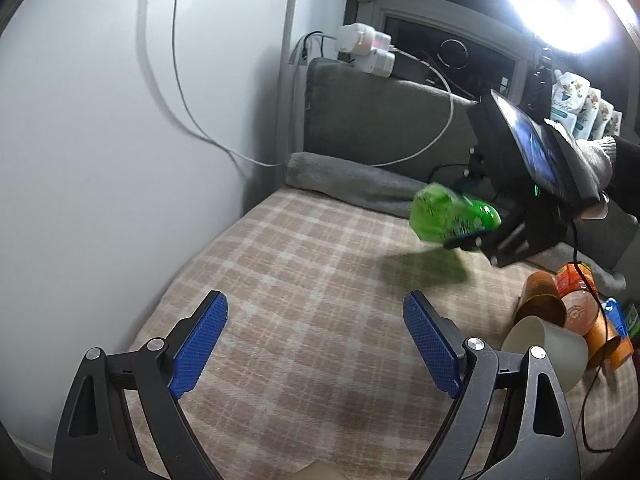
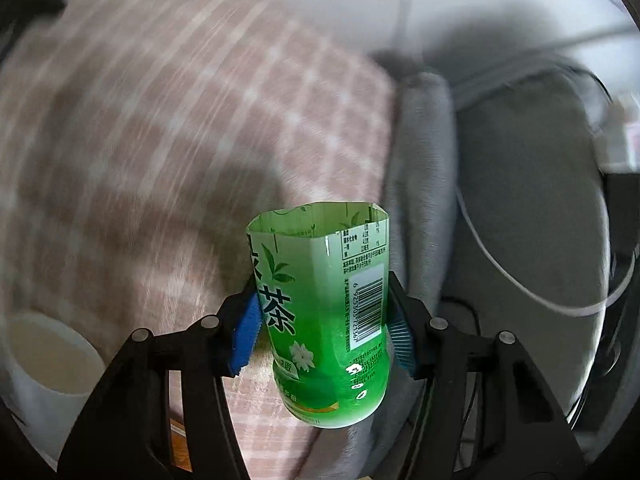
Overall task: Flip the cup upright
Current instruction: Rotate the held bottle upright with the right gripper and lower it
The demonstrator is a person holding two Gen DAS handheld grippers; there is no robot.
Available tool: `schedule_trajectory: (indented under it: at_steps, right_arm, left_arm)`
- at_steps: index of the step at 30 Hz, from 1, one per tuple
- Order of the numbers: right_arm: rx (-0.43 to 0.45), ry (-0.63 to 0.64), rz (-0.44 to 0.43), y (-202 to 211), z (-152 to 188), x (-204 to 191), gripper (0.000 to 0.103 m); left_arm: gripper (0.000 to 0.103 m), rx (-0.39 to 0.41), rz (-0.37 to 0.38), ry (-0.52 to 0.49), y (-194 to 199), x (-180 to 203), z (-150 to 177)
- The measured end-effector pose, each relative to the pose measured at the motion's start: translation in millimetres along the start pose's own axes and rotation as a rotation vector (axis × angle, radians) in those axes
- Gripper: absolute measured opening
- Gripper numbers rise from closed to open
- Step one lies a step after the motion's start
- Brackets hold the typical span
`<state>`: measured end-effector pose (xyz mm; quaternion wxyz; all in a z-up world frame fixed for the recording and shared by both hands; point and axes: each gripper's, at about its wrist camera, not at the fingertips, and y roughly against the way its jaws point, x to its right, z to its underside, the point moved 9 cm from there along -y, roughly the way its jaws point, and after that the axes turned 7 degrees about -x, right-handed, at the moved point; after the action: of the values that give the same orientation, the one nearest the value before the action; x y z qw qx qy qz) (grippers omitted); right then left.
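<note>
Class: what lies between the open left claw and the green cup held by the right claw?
Only bare checked blanket and the green cup's shadow, per the left wrist view.

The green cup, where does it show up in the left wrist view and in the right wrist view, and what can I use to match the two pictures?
Left wrist view: the green cup is right of centre, tilted in the air above the plaid blanket, held by the right hand-held gripper.
Right wrist view: the green cup is at lower centre, clamped between blue pads.
Shared landmark: the white cup, lower right in the left view, lower left in the right view.
</note>
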<state>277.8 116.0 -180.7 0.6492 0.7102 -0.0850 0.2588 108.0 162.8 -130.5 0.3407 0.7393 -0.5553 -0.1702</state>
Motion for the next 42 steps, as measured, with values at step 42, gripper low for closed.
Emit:
schedule_trajectory:
  at_steps: [42]
  right_arm:
    - [0.177, -1.575, -0.563, 150.7, 236.3, -203.2, 0.059]
  left_arm:
    - [0.09, -0.081, 0.44, -0.28, 96.3, 141.5, 70.7]
